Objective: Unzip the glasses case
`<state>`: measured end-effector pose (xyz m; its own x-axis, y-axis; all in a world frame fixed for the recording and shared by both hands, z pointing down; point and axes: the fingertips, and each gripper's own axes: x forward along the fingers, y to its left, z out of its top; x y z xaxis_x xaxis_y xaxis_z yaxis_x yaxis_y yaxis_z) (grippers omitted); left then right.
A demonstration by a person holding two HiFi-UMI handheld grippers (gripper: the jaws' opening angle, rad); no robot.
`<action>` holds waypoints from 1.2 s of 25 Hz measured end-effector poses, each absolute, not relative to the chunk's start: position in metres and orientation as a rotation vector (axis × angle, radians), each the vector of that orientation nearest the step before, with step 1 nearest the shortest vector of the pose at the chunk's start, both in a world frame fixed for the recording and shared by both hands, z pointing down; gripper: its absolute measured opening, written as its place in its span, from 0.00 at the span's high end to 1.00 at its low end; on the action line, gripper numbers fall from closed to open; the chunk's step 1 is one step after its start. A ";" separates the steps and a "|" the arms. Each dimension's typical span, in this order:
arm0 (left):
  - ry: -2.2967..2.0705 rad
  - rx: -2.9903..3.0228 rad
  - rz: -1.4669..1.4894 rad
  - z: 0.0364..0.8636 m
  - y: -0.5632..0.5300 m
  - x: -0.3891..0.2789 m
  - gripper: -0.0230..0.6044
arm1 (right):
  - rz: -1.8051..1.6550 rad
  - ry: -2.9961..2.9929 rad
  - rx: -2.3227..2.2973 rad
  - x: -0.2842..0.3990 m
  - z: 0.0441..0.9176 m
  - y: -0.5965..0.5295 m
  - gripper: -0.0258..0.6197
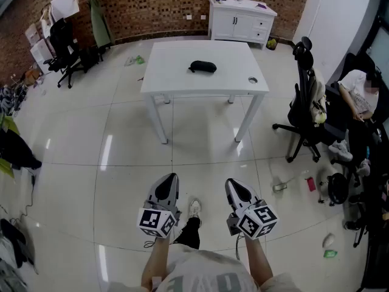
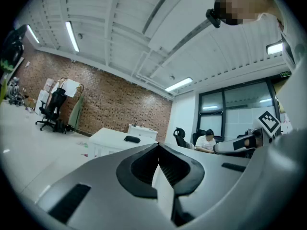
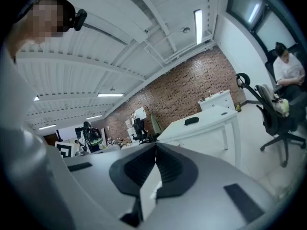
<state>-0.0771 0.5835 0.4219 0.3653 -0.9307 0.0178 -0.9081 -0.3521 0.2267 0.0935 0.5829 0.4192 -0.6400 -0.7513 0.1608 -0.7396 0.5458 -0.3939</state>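
Note:
A black glasses case (image 1: 202, 67) lies zipped near the middle of the white table (image 1: 176, 81), far ahead of me. The same black glasses case (image 2: 132, 139) shows small in the left gripper view, and the case (image 3: 192, 120) also sits on the table in the right gripper view. My left gripper (image 1: 169, 180) is held low over the floor, shut with nothing in it. To its right my right gripper (image 1: 234, 186) is shut and empty too. Both stand well short of the table.
A small round object (image 1: 253, 79) rests at the table's right edge. A black office chair (image 1: 307, 102) stands right of the table, with a seated person (image 1: 358, 93) beyond it. A white cabinet (image 1: 240, 18) lines the brick wall. Clutter and chairs (image 1: 64, 47) fill the left.

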 end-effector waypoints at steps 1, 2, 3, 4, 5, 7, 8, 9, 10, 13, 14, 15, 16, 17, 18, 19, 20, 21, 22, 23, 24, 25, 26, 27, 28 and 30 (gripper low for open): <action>-1.646 2.448 -0.155 0.413 0.549 -0.088 0.96 | -0.667 2.739 -1.327 0.081 0.415 0.553 0.97; -1.637 2.474 -0.142 0.404 0.513 -0.098 0.96 | -0.653 2.740 -1.332 0.069 0.410 0.521 0.97; -1.630 2.503 -0.128 0.395 0.477 -0.104 0.96 | -0.638 2.741 -1.336 0.060 0.406 0.488 0.97; -1.625 2.532 -0.116 0.388 0.440 -0.107 0.96 | -0.629 2.741 -1.335 0.054 0.403 0.454 0.97; -1.618 2.554 -0.111 0.382 0.405 -0.106 0.96 | -0.630 2.740 -1.332 0.051 0.401 0.419 0.97; -1.593 2.564 -0.112 0.379 0.342 -0.098 0.96 | -0.648 2.740 -1.332 0.051 0.403 0.354 0.97; -1.581 2.561 -0.103 0.381 0.313 -0.094 0.96 | -0.653 2.742 -1.342 0.052 0.407 0.323 0.97; -1.572 2.556 -0.087 0.387 0.284 -0.090 0.96 | -0.656 2.747 -1.352 0.051 0.413 0.291 0.97; -1.567 2.550 -0.069 0.394 0.255 -0.087 0.96 | -0.662 2.754 -1.358 0.051 0.420 0.259 0.97; -1.561 2.524 -0.031 0.419 0.163 -0.079 0.96 | -0.696 2.795 -1.341 0.047 0.445 0.162 0.96; -1.562 2.511 -0.012 0.428 0.131 -0.078 0.96 | -0.703 2.818 -1.337 0.046 0.454 0.130 0.96; -1.559 2.495 0.015 0.438 0.099 -0.076 0.96 | -0.708 2.846 -1.339 0.045 0.462 0.099 0.95; -1.552 2.475 0.048 0.448 0.068 -0.075 0.96 | -0.714 2.878 -1.346 0.043 0.472 0.070 0.94; -1.543 2.455 0.085 0.456 0.038 -0.075 0.96 | -0.724 2.914 -1.357 0.040 0.483 0.043 0.92; -1.532 2.435 0.120 0.464 0.011 -0.074 0.96 | -0.737 2.953 -1.376 0.038 0.495 0.018 0.90; -1.521 2.419 0.150 0.470 -0.014 -0.073 0.96 | -0.749 2.995 -1.403 0.037 0.509 -0.004 0.88; -1.505 2.408 0.179 0.475 -0.039 -0.070 0.96 | -0.760 3.035 -1.435 0.036 0.523 -0.026 0.87; -1.482 2.404 0.213 0.479 -0.063 -0.067 0.96 | -0.774 3.072 -1.466 0.035 0.537 -0.045 0.85; -1.448 2.403 0.255 0.484 -0.085 -0.062 0.96 | -0.794 3.106 -1.486 0.033 0.550 -0.061 0.84; -1.408 2.402 0.300 0.490 -0.105 -0.056 0.96 | -0.816 3.140 -1.495 0.031 0.561 -0.073 0.84; -1.369 2.401 0.343 0.497 -0.122 -0.051 0.96 | -0.832 3.177 -1.496 0.029 0.571 -0.082 0.84; -1.335 2.398 0.385 0.503 -0.138 -0.047 0.96 | -0.837 3.216 -1.491 0.025 0.577 -0.090 0.84; -1.304 2.393 0.431 0.510 -0.152 -0.045 0.96 | -0.839 3.254 -1.485 0.021 0.583 -0.097 0.84; -1.275 2.386 0.482 0.517 -0.164 -0.043 0.96 | -0.848 3.285 -1.479 0.017 0.588 -0.104 0.84; -1.245 2.377 0.538 0.525 -0.174 -0.041 0.96 | -0.869 3.306 -1.475 0.014 0.594 -0.110 0.84; -1.183 2.348 0.651 0.545 -0.185 -0.038 0.96 | -0.937 3.324 -1.473 0.009 0.604 -0.117 0.84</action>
<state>-0.0376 -0.1848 0.5446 0.5257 -0.6216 0.5807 -0.8233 -0.5437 0.1632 0.0093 -0.1166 0.6041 -0.5379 -0.4879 0.6875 -0.7751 0.6069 -0.1757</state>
